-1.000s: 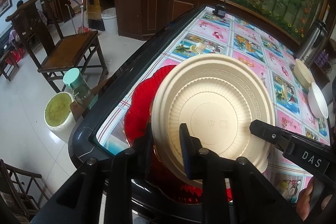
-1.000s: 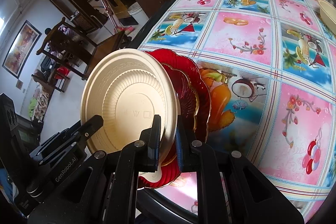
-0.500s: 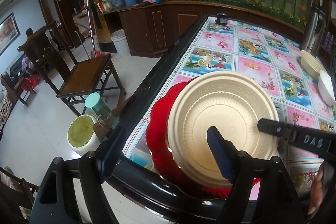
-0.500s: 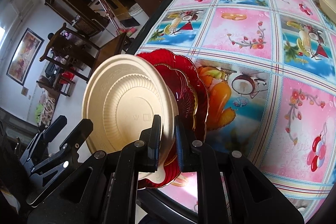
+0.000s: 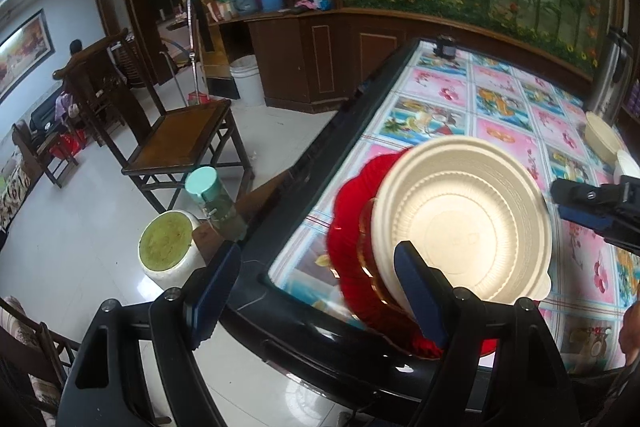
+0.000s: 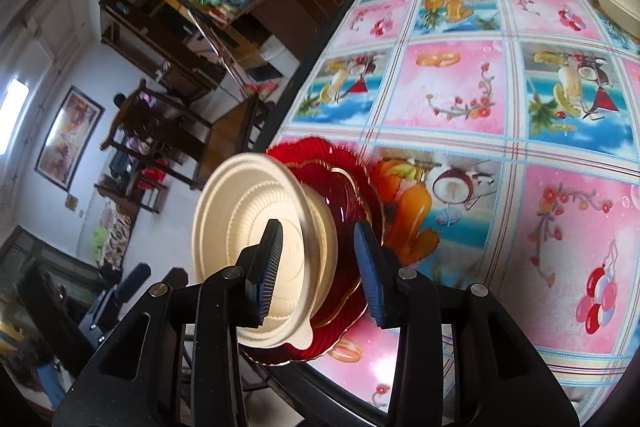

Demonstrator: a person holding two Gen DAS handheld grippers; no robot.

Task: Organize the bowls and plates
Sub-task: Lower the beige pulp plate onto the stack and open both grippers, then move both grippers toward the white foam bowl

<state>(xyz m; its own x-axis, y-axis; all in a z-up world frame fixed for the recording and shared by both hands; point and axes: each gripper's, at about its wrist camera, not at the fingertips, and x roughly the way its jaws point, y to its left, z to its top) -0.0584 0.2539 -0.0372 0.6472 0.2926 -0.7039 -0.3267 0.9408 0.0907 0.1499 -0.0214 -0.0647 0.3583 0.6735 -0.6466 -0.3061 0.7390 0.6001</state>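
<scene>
A cream ribbed plate (image 5: 464, 227) lies on a stack of red scalloped plates (image 5: 352, 227) at the near left corner of the table. My left gripper (image 5: 316, 287) stands wide open, drawn back from the stack, with only its right finger overlapping the cream rim. In the right wrist view the cream plate (image 6: 248, 223) and the red plates (image 6: 348, 183) sit between the fingers of my right gripper (image 6: 320, 267). Its jaws are opening and the pads stand off the rims. A cream bowl (image 5: 602, 135) and a white bowl (image 5: 628, 163) sit at the table's far right.
The table (image 5: 500, 95) carries a bright patterned cloth and a black raised edge. A steel flask (image 5: 612, 67) stands at its back right. Off the left side are a wooden chair (image 5: 180, 131), a green-lidded bottle (image 5: 212, 199) and a white tub (image 5: 168, 251).
Both grippers were shut on the cream plate's rim. The left one let go first and drew back, then the right jaws parted. The plate now lies on the red plates.
</scene>
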